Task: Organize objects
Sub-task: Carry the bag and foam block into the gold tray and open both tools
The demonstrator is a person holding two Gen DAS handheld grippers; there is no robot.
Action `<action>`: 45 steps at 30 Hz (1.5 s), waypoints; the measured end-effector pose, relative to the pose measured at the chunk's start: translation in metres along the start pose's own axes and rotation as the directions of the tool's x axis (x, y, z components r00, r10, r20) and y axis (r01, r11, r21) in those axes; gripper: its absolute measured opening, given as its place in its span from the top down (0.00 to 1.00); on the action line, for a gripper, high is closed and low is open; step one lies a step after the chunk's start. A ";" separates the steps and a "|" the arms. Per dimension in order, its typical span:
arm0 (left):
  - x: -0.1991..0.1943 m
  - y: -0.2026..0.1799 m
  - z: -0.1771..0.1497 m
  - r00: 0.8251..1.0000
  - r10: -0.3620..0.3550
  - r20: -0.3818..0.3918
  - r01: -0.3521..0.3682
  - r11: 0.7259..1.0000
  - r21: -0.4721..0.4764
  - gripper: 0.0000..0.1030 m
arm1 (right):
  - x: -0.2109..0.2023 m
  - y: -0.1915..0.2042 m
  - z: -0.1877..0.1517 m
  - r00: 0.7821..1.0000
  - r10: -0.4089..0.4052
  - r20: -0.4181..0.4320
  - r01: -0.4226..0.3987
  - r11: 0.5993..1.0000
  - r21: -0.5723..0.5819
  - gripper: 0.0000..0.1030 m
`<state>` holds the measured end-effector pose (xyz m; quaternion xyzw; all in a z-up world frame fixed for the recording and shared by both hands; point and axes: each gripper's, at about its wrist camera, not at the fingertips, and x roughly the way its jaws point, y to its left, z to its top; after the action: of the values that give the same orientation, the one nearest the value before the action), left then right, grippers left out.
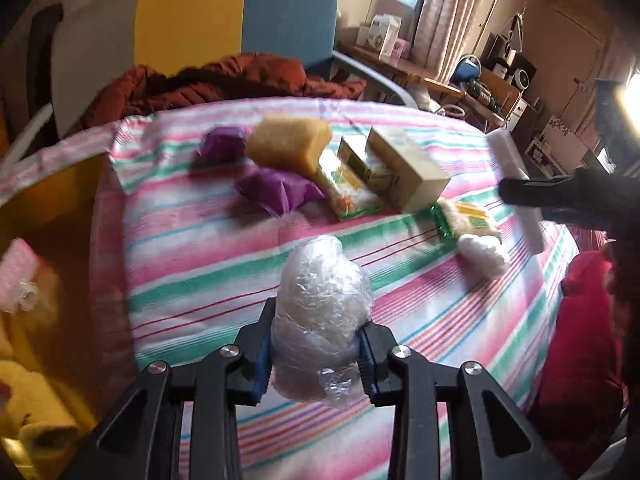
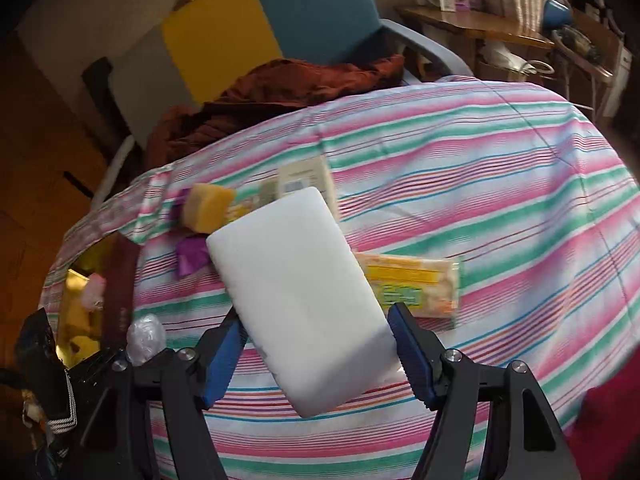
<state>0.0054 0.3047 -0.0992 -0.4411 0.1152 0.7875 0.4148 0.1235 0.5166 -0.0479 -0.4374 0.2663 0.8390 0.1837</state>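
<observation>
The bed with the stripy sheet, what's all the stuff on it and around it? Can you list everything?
striped sheet: one, pink, green and white, covers the bed
plastic-wrapped bundle: one, clear, held in the left hand-held gripper
white foam block: one, white, held in the right hand-held gripper
yellow sponge: one, yellow, far side of the sheet
purple packets: two, purple, beside the sponge
cardboard box: one, beige, right of the sponge
snack packs: two, yellow and green, near the box
white wad: one, white, by the nearer snack pack
brown jacket: one, rust brown, head of the bed
left hand-held gripper: one, black with blue pads, shut on the bundle
right hand-held gripper: one, black with blue pads, shut on the block
</observation>
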 end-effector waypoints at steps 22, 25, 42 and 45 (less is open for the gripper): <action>-0.144 0.083 -0.026 0.957 0.187 0.223 -0.153 0.975 -0.162 0.66 | 0.023 0.157 -0.031 0.963 0.270 0.010 -0.265 0.948 -0.176 0.29; -0.160 0.111 -0.038 0.945 0.232 0.229 -0.181 0.958 -0.222 0.66 | 0.030 0.183 -0.035 0.957 0.290 -0.013 -0.286 0.936 -0.206 0.29; -0.189 0.226 -0.058 0.883 0.428 0.193 -0.322 0.851 -0.414 0.66 | 0.071 0.283 -0.029 0.953 0.291 -0.089 -0.303 0.892 -0.335 0.27; -0.187 0.238 -0.053 0.880 0.440 0.180 -0.336 0.843 -0.420 0.66 | 0.078 0.290 -0.024 0.956 0.278 -0.089 -0.292 0.897 -0.333 0.27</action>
<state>-0.0925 0.0227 -0.0263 -0.3682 -0.0078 0.9150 0.1645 -0.0614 0.2784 -0.0414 -0.4353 0.1809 0.8815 -0.0253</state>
